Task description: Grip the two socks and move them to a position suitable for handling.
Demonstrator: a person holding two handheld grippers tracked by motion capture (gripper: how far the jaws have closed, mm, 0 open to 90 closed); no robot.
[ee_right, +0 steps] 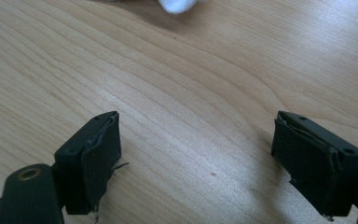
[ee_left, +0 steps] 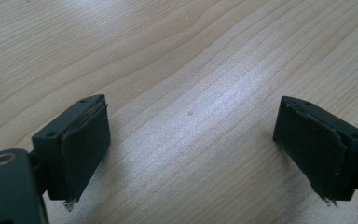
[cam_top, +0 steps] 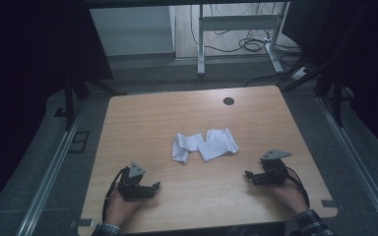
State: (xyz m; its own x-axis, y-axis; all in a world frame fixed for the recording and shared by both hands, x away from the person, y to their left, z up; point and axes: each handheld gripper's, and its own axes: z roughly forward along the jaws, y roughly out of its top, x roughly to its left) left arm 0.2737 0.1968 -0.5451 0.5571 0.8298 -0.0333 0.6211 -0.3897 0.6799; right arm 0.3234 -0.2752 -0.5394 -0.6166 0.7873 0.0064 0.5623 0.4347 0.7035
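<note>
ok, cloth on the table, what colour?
White cloth, plain, no pattern; clearest in the high view.

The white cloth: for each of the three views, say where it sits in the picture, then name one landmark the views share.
High view: the white cloth lies crumpled at the table's middle, beyond both grippers.
Left gripper view: not in it.
Right gripper view: a small white bit of the cloth at the top edge, just left of centre.
Shared landmark: the wooden tabletop, whose pale grain runs under the jaws in both gripper views.

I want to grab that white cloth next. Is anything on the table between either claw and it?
Nothing visible: only bare table lies between the left claw, the right claw and the white cloth. Both claws are open.
</note>
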